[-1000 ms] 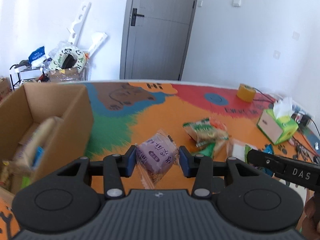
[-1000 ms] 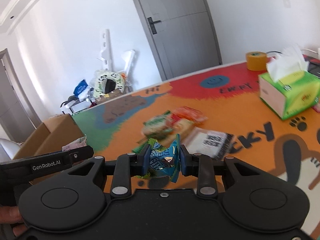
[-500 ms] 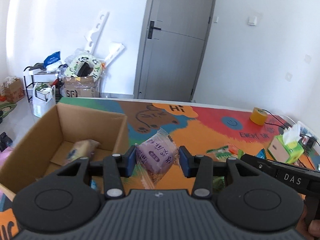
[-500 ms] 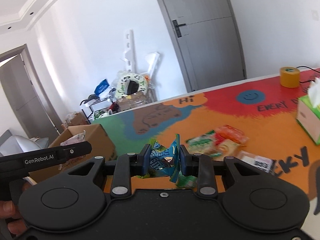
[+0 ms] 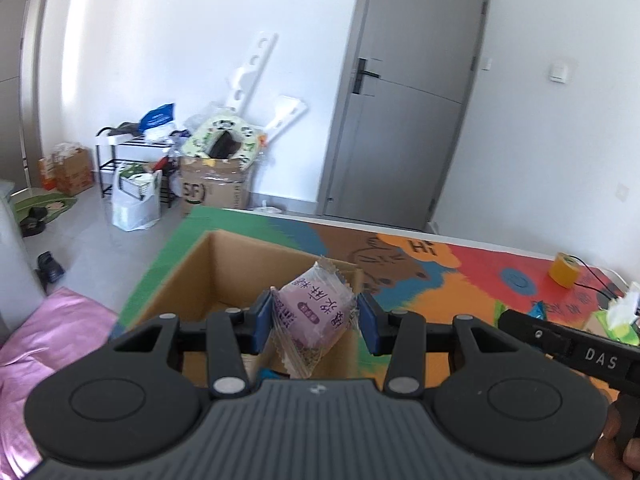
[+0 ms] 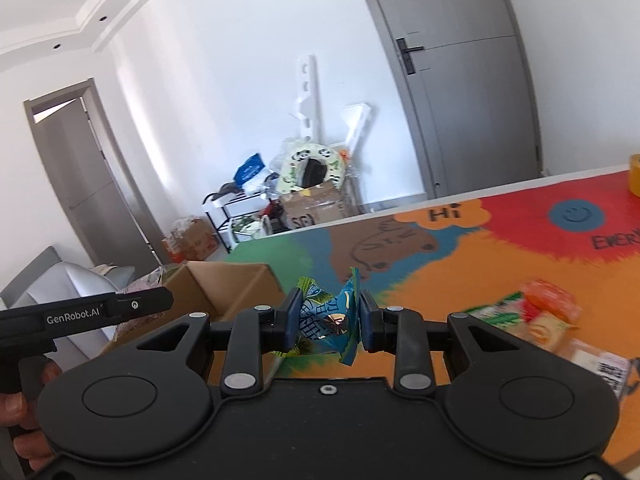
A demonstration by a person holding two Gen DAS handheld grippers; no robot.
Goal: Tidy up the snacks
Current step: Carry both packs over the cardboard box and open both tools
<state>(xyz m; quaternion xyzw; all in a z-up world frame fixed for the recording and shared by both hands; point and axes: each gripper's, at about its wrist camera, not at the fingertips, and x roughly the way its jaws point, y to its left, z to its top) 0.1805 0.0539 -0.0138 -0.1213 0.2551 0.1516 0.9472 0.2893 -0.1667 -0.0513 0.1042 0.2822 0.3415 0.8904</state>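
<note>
My left gripper (image 5: 316, 322) is shut on a purple snack packet (image 5: 314, 312) and holds it above the open cardboard box (image 5: 240, 256) at the table's left end. My right gripper (image 6: 330, 320) is shut on a blue and green snack packet (image 6: 328, 318) and holds it over the mat just right of the same box (image 6: 236, 280). Several loose snack packets (image 6: 536, 316) lie on the mat at the right. The left gripper's side shows in the right wrist view (image 6: 84, 314).
The colourful mat (image 6: 480, 256) covers the table. A yellow tape roll (image 5: 564, 270) and a green tissue box (image 5: 618, 320) stand at the far right. Beyond the table's left edge are floor, a pink cushion (image 5: 44, 336) and clutter by the wall.
Both grippers have swung left and risen with their packets. The left one now hangs over the box; the right one has come close to the box's right wall.
</note>
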